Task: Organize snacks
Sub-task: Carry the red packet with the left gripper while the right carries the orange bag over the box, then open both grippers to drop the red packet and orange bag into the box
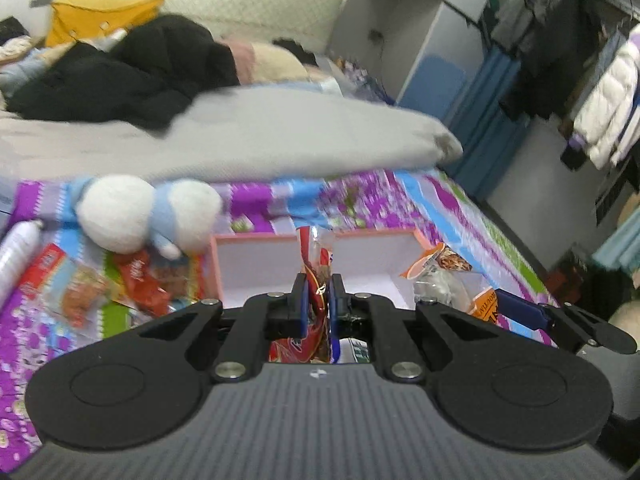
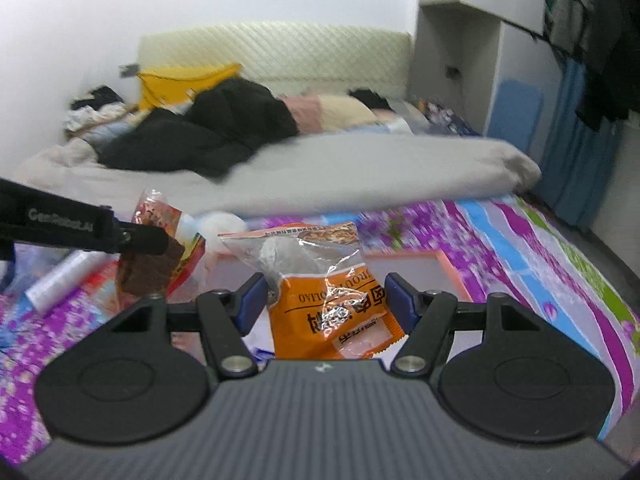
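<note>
The pink-rimmed box (image 1: 256,264) lay just beyond and below both tilted-down grippers, the left gripper (image 1: 319,300) clamped on a red snack packet (image 1: 316,256) standing upright, the right gripper (image 2: 326,300) holding the wide orange packet (image 2: 332,312) between spread jaws.

Pink box (image 2: 448,268) mostly hidden behind orange packet (image 2: 332,312).
</note>
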The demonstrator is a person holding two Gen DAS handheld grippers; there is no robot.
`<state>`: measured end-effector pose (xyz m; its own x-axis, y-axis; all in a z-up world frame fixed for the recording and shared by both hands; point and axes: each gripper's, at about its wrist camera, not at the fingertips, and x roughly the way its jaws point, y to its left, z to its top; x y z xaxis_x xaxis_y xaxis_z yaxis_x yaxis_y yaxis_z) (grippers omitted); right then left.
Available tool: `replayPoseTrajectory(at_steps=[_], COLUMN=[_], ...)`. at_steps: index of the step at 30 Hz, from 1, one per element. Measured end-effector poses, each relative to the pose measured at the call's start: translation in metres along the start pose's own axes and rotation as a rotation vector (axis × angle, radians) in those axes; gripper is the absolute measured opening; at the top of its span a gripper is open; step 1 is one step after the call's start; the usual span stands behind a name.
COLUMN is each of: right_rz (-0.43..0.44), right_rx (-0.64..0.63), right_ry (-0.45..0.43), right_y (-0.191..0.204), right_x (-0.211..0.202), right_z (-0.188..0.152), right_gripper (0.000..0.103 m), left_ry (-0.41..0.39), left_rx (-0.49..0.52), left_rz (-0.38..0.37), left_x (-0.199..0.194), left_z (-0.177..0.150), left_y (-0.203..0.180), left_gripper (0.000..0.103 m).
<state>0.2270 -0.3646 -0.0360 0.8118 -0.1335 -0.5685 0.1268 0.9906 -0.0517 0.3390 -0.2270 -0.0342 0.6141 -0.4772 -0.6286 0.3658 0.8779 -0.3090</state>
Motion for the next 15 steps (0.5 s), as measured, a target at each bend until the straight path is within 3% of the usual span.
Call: replayPoseTrajectory(at_steps=[8, 15], right_rz=[-0.014, -0.011], right_rx=[0.041, 0.100], right_ry=[0.129, 0.224], right_y=[-0.026, -0.043], right_x=[0.050, 0.076], right_z=[-0.037, -0.068], right_gripper=[0.068, 0.068], left_ry=[0.135, 0.219], left_rx=[0.033, 0.082], left_rz=[0.020, 0.033], left_x=[0.077, 0.119], left_z=[-0.016, -0.031], left_y=[-0.013, -0.024], left_gripper=[0.012, 0.013])
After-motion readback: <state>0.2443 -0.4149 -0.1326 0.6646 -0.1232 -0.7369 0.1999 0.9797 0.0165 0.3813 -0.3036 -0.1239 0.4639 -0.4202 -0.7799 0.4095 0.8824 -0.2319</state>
